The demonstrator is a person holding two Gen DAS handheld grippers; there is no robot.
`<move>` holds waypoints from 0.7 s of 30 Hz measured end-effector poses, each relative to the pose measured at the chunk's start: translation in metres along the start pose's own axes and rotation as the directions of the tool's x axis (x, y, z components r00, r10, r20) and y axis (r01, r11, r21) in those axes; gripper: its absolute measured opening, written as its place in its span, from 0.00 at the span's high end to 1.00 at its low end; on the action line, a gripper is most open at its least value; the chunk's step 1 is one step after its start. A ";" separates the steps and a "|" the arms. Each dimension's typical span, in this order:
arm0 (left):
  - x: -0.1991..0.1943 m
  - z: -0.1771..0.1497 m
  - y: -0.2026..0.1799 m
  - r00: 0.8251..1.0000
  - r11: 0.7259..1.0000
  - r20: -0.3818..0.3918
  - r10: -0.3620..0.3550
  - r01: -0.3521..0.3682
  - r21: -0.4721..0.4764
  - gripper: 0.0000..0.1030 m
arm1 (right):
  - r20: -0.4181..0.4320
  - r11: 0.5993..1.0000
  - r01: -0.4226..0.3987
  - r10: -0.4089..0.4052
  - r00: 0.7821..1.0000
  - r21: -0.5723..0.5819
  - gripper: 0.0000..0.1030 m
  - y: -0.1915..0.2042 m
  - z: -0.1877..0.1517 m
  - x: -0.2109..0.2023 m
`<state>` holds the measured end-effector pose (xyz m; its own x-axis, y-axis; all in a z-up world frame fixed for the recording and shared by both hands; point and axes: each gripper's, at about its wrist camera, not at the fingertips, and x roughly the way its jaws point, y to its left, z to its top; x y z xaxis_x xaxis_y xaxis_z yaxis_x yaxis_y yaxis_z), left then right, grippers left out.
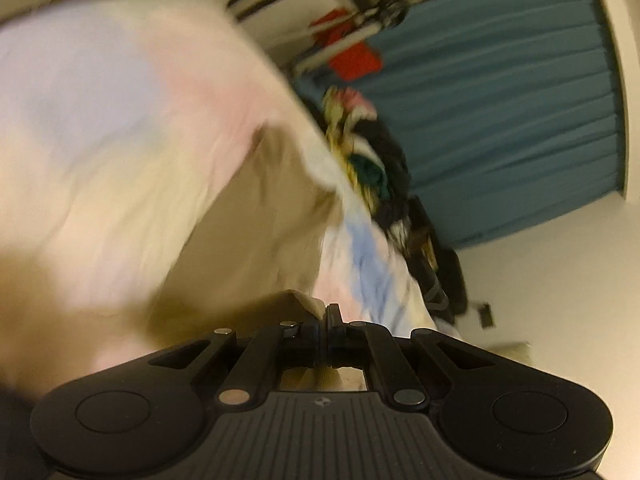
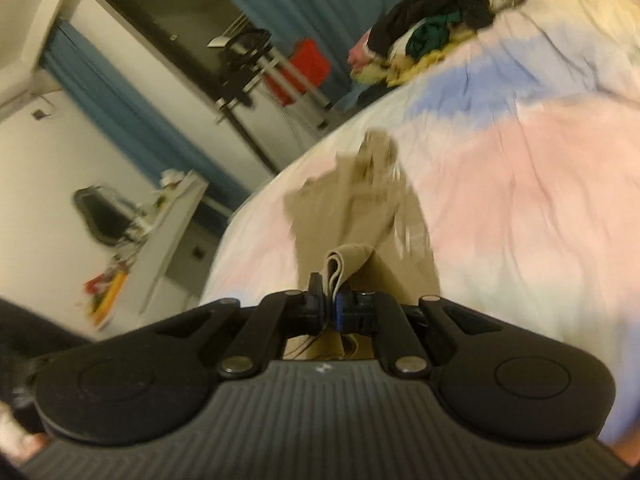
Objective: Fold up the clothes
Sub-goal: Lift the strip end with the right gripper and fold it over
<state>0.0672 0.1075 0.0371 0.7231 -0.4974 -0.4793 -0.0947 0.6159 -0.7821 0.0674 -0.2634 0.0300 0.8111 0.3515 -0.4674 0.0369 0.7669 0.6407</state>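
Note:
A tan garment (image 2: 360,216) hangs above a bed with a pastel pink, blue and white cover (image 2: 520,184). My right gripper (image 2: 329,292) is shut on a folded edge of that tan cloth, which sticks up between its fingers and trails away over the bed. In the left wrist view my left gripper (image 1: 325,314) is shut on another edge of the tan garment (image 1: 256,216), which stretches forward from its tips. Both views are blurred and tilted.
A heap of mixed clothes (image 2: 424,36) lies at the far end of the bed, also seen as the clothes heap (image 1: 372,152). Teal curtains (image 1: 500,100), a red bag (image 2: 308,64) on a rack, a white desk (image 2: 168,232) and a black chair (image 2: 100,216) stand around.

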 end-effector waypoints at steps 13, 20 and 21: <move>0.154 0.041 0.010 0.957 0.903 0.180 0.226 -0.275 0.331 0.96 | 0.070 0.955 0.153 -0.140 0.988 -0.253 0.91 -0.020 0.019 0.175; 0.223 0.033 0.042 0.931 0.819 0.129 0.340 -0.361 0.445 0.96 | 0.024 0.943 0.204 -0.206 0.978 -0.264 0.91 -0.047 0.006 0.232; 0.227 0.033 0.044 0.933 0.822 0.124 0.339 -0.358 0.443 0.96 | 0.019 0.944 0.205 -0.207 0.978 -0.260 0.91 -0.049 0.006 0.235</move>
<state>0.2496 0.0424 -0.0930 0.7268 -0.1793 -0.6631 -0.0332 0.9550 -0.2946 0.2597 -0.2217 -0.1078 0.7969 0.1749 -0.5782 0.0489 0.9353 0.3503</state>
